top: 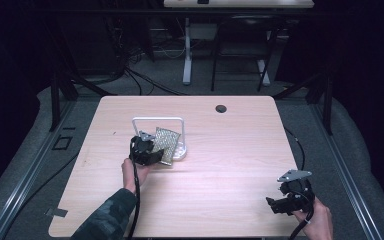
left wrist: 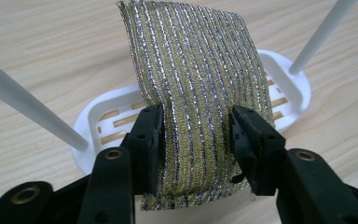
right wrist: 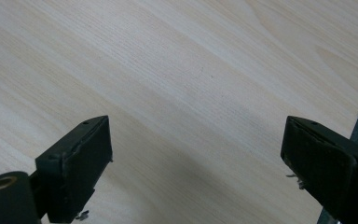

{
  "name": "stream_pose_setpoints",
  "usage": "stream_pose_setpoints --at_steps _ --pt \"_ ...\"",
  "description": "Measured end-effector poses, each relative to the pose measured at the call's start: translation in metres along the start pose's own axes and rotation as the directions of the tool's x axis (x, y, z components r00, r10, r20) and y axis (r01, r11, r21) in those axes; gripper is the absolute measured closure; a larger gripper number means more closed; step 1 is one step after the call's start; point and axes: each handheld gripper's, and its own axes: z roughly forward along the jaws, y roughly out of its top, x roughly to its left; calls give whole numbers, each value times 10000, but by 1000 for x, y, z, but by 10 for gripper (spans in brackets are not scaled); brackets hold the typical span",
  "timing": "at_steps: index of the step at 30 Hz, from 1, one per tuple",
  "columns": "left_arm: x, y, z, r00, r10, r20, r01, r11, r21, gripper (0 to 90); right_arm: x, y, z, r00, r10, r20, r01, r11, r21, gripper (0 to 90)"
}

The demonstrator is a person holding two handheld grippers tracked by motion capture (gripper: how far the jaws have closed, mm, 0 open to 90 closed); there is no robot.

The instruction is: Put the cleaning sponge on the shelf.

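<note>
Camouflage-patterned sleeve first: at the left of the high view we see the person's left forearm rising from the bottom edge toward one o'clock, the hand wrapped round the left gripper (top: 152,152), which points toward two o'clock, tipped down at the table. In the left gripper view its black jaws press on both sides of the gold-and-silver scouring pad (left wrist: 196,93), clamped on its lower part. The pad stands on end above the white slotted soap dish (left wrist: 292,88); whether it touches the dish we cannot tell. Its long axis and its glittering stripes run from six to twelve o'clock in that view, and its top leans away from the camera. Two white rods (left wrist: 25,105) climb from the dish's ends; from above they join into one arched handle.

Farther right, at five o'clock on the table, the right hand holds the right gripper (top: 275,205) low, aimed toward nine o'clock, its jaws wide apart over bare wood.

We see a pale wood-grain table (top: 230,150) with a round cable hole at twelve o'clock, grey carpet, and a second desk in a dim room beyond.
</note>
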Motion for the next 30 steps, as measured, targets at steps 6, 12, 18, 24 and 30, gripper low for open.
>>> stream_pose_setpoints --at_steps 6,12,18,24,30 --pt "-1 -2 4 9997 -24 -251 31 9996 292 503 0 0 -1 10000 75 7 -75 9999 -85 84" --pt "-3 0 2 9990 166 -408 -154 9994 302 414 1 0 -1 10000 38 0 -38 10000 -69 84" --pt "-2 4 -10 9995 106 -311 -110 9998 -142 337 0 -1 -3 9999 116 -18 -116 9998 -189 86" --pt "-3 7 -20 9996 245 -111 -248 9991 -346 283 0 -3 -5 9999 157 -20 -157 9997 -176 88" --pt "-7 7 -24 9983 581 68 -579 9979 -274 241 0 -3 -5 9999 166 19 -165 9996 -226 92"
